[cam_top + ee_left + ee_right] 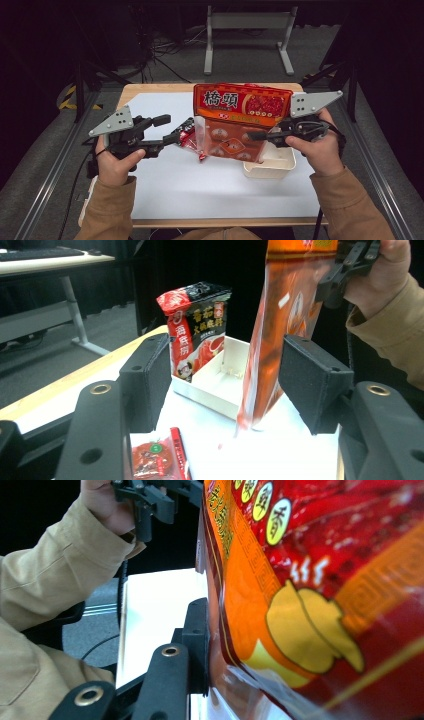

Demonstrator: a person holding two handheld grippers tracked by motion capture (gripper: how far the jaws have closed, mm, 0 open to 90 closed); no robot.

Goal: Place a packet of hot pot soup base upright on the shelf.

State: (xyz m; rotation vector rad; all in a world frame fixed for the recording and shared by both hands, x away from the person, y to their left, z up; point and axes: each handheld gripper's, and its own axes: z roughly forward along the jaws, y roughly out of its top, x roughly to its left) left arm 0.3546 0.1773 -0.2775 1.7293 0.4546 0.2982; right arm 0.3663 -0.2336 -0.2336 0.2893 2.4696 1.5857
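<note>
My right gripper (260, 135) clamps orange pouch (240, 117) at its edge, holding it upright above white tray (270, 167), likely for lowering in. My left gripper (172, 136) spread, empty, beside pouch. Dark packet (197, 330) stands in tray.

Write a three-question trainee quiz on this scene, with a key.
1. True or false: the right gripper holds the big orange bag upright above the table.
2. What stands in the white box? A) a black-and-red packet B) a cup C) a bottle
3. Fill in: the left gripper's fingers are ____.

Key: 1 true; 2 A, the packet; 3 open.
</note>
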